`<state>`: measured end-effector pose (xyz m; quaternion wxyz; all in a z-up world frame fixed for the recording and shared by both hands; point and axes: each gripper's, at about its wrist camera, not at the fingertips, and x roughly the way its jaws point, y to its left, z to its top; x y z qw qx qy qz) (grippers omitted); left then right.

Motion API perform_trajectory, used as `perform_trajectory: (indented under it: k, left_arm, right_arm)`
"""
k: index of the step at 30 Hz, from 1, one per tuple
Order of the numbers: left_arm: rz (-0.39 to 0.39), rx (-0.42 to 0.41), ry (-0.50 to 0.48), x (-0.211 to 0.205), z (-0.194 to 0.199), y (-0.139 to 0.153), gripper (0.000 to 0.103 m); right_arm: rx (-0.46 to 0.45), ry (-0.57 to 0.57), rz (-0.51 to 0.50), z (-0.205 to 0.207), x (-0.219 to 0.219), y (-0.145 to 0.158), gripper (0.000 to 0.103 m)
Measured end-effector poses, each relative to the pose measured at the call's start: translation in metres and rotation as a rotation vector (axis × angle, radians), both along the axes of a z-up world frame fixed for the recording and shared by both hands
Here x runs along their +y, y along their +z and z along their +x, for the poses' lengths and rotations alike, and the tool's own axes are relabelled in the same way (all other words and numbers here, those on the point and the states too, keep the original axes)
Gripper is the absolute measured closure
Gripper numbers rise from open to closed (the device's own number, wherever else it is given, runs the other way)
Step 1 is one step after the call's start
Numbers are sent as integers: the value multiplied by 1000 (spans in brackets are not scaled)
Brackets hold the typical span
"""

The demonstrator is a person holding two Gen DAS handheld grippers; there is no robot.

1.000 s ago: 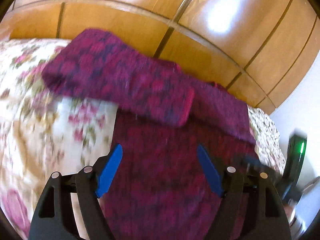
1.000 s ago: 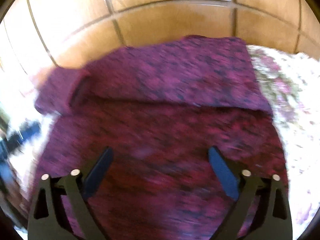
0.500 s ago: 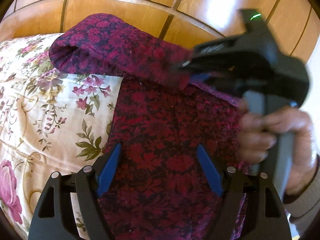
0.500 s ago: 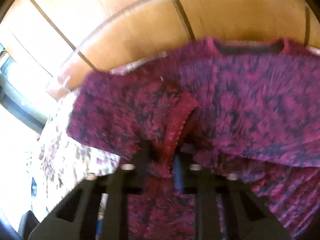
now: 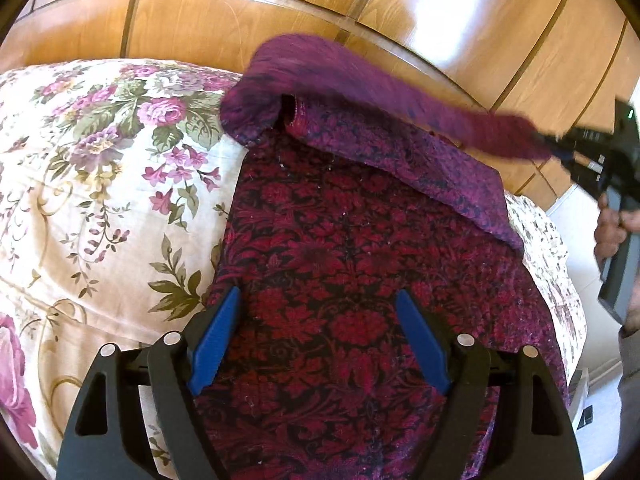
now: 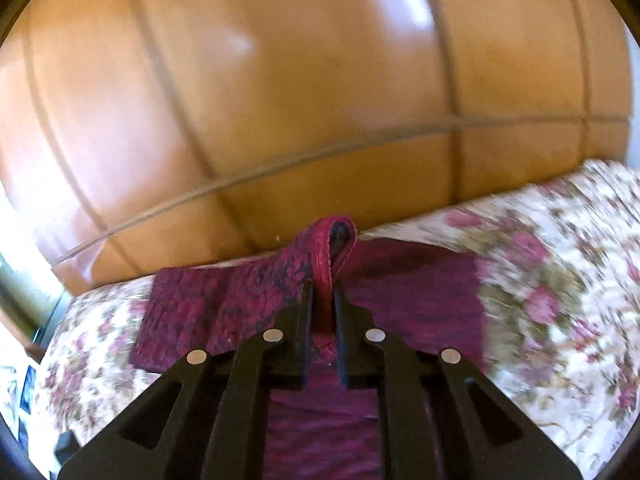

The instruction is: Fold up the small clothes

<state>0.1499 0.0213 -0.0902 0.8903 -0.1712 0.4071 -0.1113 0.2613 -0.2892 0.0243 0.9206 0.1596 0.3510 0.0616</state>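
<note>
A dark red flowered knit garment (image 5: pixel 352 280) lies on the bed, its body spread flat under my left gripper (image 5: pixel 318 308), which hovers open and empty above it. My right gripper (image 6: pixel 323 300) is shut on the garment's red-trimmed sleeve cuff (image 6: pixel 334 248). In the left wrist view the right gripper (image 5: pixel 568 152) is at the far right, pulling the sleeve (image 5: pixel 400 100) stretched and lifted across the garment's top. The sleeve is blurred with motion.
A cream bedspread with pink flowers (image 5: pixel 100 200) covers the bed, also seen in the right wrist view (image 6: pixel 560 300). A glossy wooden headboard (image 5: pixel 280 12) stands behind the garment. The bed's edge (image 5: pixel 560 280) lies to the right.
My right gripper shut on the sleeve cuff and has pulled the sleeve to the right, lifted off the garment. My left gripper stayed open above the body.
</note>
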Motion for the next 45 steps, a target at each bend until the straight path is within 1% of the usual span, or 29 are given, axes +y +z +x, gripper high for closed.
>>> perform_trajectory:
  k: [2, 3, 6, 7, 9, 11, 12, 13, 14, 15, 16, 18, 20, 22, 25, 27, 28, 34, 36, 37, 38, 39, 40, 41, 42, 43, 44, 45]
  left_arm:
    - [11, 1, -1, -3, 1, -1, 25]
    - [18, 2, -3, -5, 2, -1, 24]
    - [29, 6, -5, -8, 3, -1, 24]
    - [32, 9, -4, -9, 3, 0, 24]
    - [27, 25, -8, -9, 4, 6, 24]
    - [-8, 36, -10, -4, 6, 17, 24]
    - [-26, 28, -3, 2, 8, 23, 24]
    - [-37, 16, 9, 7, 10, 29, 24]
    - [-44, 3, 24, 14, 13, 35, 24]
    - [-51, -6, 46, 25, 21, 41, 24]
    - [-56, -11, 66, 33, 28, 44, 24]
    - [-54, -15, 116, 51, 48, 49, 24]
    - [-69, -10, 138, 63, 69, 51, 24]
    - [-107, 9, 157, 76, 99, 50, 24]
    - [-174, 29, 176, 88, 134, 49, 24]
    - [-233, 54, 175, 94, 159, 46, 23]
    - [-256, 66, 170, 95, 172, 44, 20]
    - [-314, 127, 137, 90, 220, 29, 19]
    - [-343, 152, 109, 85, 234, 22, 19]
    - [-344, 160, 98, 81, 238, 20, 31]
    - [-343, 158, 76, 76, 241, 18, 57]
    - [-332, 153, 41, 69, 243, 20, 67]
    - [-301, 139, 35, 64, 242, 24, 69]
    - [-260, 104, 36, 59, 238, 31, 75]
    - [-211, 60, 30, 52, 230, 40, 75]
    - [-153, 29, 32, 47, 223, 46, 75]
    - [-52, -2, 41, 38, 215, 50, 75]
    - [11, -10, 55, 33, 212, 49, 76]
  right_arm:
    - [51, -48, -10, 7, -19, -21, 95]
    - [71, -65, -8, 3, -33, -30, 95]
    - [159, -115, 12, 11, -52, -65, 98]
    - [175, -123, 19, 7, -59, -68, 98]
    - [204, -137, 35, 4, -66, -85, 98]
    - [205, -151, 48, 2, -71, -87, 89]
    - [191, -153, 55, -2, -73, -84, 87]
    - [177, -157, 55, -5, -73, -79, 81]
    - [154, -171, 46, -10, -73, -73, 67]
    - [134, -177, 40, -14, -71, -67, 57]
    - [100, -176, 31, -20, -67, -59, 52]
    - [66, -141, 23, -25, -58, -52, 52]
    - [61, -84, 14, -25, -41, -50, 52]
    - [63, -35, -23, -21, -21, -51, 52]
    - [74, 0, -63, -11, -3, -59, 51]
    - [84, 3, -80, -4, 2, -67, 51]
    - [87, -1, -97, -1, 3, -71, 50]
    - [96, -9, -101, 7, -2, -91, 49]
    - [94, -11, -100, 6, -2, -93, 49]
    - [89, -12, -104, 6, -2, -94, 49]
    - [87, -12, -109, 6, -2, -94, 49]
    - [86, -11, -115, 7, -2, -94, 49]
    - [86, -11, -117, 7, -2, -95, 49]
    - [85, -11, -119, 7, -2, -95, 48]
    - [84, -10, -126, 7, -1, -94, 48]
    - [84, -8, -136, 7, 1, -94, 47]
    - [82, -7, -159, 8, 5, -94, 46]
    - [81, -5, -179, 8, 9, -94, 45]
